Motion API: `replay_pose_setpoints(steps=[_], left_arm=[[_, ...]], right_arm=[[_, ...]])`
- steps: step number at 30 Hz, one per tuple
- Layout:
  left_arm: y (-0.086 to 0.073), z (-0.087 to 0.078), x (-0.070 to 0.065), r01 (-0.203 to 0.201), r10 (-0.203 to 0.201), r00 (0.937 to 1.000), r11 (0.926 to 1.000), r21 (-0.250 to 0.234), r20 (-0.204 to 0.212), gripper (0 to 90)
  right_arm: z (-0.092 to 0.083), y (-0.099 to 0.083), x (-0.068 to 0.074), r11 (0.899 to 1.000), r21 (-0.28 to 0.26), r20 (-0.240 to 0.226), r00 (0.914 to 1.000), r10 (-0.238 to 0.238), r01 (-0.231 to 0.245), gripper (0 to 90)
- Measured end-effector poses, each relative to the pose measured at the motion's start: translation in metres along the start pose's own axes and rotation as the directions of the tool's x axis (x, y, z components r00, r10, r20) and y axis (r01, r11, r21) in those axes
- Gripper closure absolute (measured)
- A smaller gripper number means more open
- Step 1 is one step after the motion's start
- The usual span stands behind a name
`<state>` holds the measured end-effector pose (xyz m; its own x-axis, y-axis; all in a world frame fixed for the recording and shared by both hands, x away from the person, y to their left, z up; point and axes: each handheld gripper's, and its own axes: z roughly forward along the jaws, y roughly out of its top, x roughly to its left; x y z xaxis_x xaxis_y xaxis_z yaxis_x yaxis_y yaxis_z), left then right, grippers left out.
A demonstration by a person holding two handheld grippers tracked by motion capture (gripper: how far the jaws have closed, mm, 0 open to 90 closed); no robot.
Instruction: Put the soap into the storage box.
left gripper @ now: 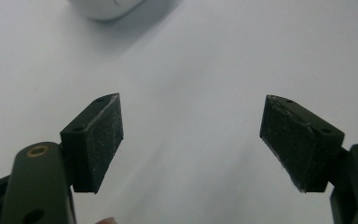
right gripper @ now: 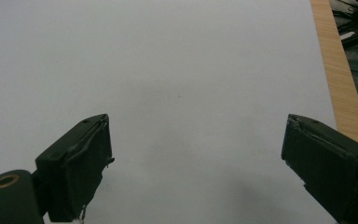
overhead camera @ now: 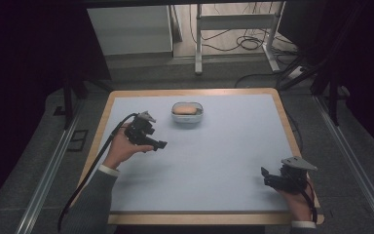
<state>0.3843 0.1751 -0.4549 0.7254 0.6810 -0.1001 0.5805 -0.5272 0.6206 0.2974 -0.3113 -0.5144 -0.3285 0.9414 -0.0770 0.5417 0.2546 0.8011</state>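
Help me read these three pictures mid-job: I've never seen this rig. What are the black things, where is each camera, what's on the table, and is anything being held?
No robot arm here: a person holds a two-jaw hand tool in each hand. The high view looks down from above the person's side. In it the left gripper is at the left and the right gripper near the table's front right corner. The other two pictures come from cameras riding on the grippers, looking along their black jaws. Both sets of jaws stand wide apart with only the pale mat between them, so nothing is held. On the mat, toward the far side, sits a small white container with something tan in it; its white edge shows at the top of the left gripper view.
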Motion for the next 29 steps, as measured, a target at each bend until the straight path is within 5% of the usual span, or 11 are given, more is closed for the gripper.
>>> replay_pose_setpoints(steps=[14,26,29], left_arm=[[-0.067,0.004,-0.018,0.048,-0.048,0.9988,0.9988,-0.005,-0.009,21.4],[-0.078,0.006,-0.019,0.069,-0.070,0.9976,0.9975,-0.015,-0.002,21.4],[-0.079,0.007,-0.018,0.072,-0.072,0.9974,0.9974,-0.010,0.002,21.3]], right_arm=[[0.000,0.001,0.003,1.000,-0.002,-0.004,1.0000,-0.003,0.003,8.4],[-0.001,0.003,0.003,1.000,-0.019,-0.006,1.0000,-0.002,0.002,8.4],[-0.003,0.004,0.004,0.999,-0.033,-0.042,0.9989,0.019,-0.020,8.4]])
